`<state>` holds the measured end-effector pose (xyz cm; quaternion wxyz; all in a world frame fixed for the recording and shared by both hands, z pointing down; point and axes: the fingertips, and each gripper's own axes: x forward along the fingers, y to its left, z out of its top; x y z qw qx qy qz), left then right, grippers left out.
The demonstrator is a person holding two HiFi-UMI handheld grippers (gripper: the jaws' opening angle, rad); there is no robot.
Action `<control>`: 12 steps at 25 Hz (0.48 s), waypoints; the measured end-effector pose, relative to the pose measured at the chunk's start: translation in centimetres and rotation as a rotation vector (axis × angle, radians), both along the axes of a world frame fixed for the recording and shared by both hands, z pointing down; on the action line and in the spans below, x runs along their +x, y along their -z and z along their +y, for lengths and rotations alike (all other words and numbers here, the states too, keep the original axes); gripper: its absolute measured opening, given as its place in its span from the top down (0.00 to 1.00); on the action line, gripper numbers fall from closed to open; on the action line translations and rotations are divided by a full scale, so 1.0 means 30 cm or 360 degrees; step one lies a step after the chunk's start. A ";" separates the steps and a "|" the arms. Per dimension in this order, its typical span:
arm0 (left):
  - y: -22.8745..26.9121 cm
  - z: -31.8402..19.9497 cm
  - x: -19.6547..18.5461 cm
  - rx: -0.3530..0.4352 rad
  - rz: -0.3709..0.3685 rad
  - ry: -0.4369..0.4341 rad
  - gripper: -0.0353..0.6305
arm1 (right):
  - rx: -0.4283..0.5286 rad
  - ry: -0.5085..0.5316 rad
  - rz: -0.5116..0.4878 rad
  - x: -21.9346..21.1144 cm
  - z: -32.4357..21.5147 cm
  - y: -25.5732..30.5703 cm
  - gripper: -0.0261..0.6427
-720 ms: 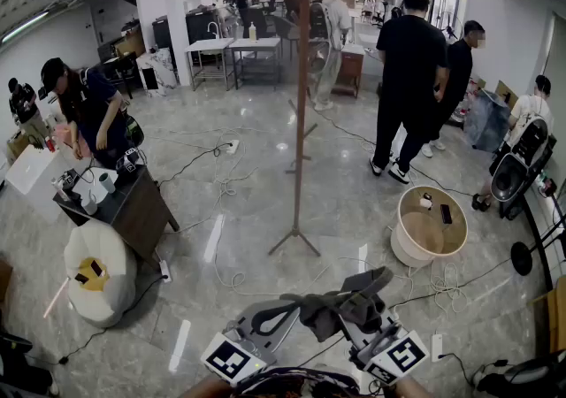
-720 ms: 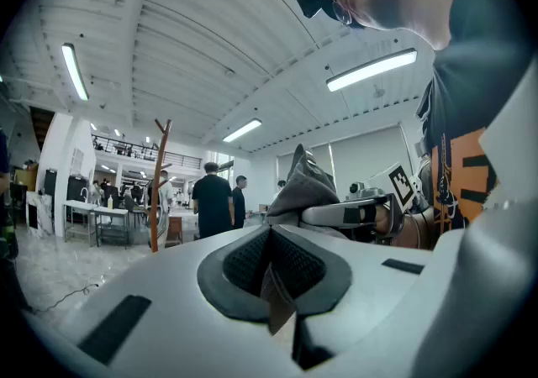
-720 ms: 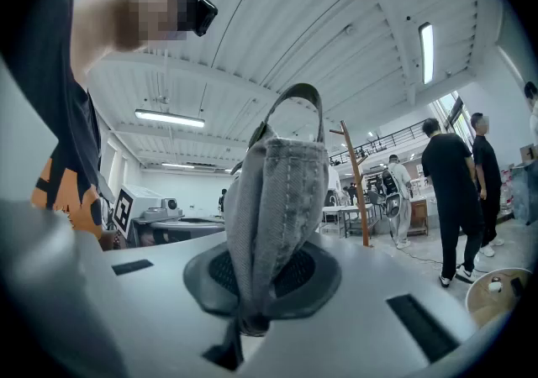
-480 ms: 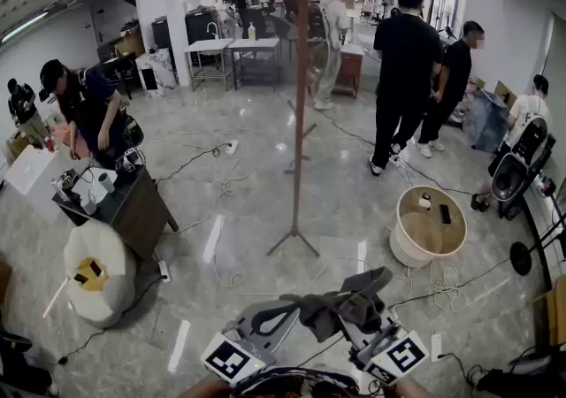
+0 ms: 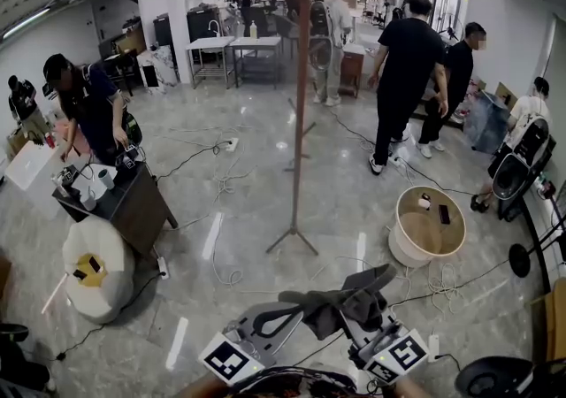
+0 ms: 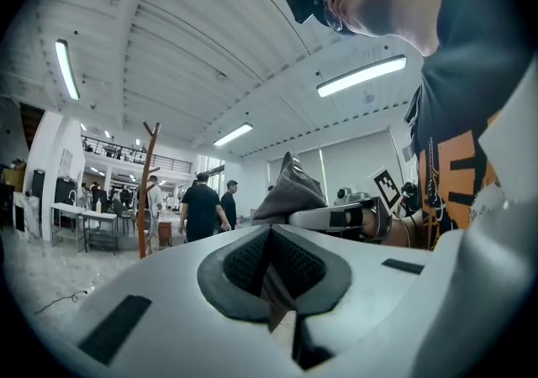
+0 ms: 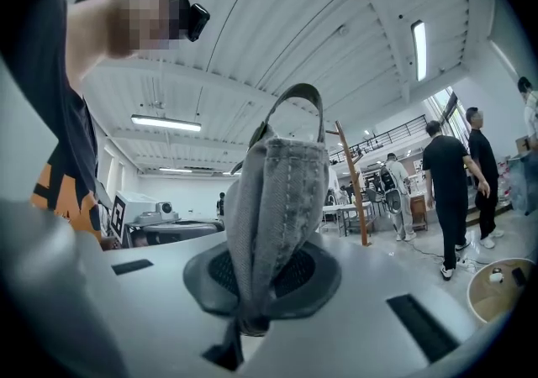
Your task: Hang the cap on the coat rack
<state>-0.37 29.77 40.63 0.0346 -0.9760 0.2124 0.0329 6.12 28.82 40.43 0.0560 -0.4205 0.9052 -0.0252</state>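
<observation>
Our left claw and right claw clamp the cap; thin fabric may slip before the coat rack.

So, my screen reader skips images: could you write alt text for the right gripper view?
The right gripper is shut on a grey cap that rises before the camera. Beyond, a wooden coat rack and people stand on a glossy floor.

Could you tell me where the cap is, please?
The cap is bottom centre in the head view, held between the left gripper and right gripper, short of the coat rack.
</observation>
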 end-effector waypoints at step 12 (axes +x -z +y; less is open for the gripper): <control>0.001 -0.032 0.020 -0.0040 0.0019 0.0097 0.92 | -0.0007 -0.0007 0.0026 0.062 0.001 0.006 0.92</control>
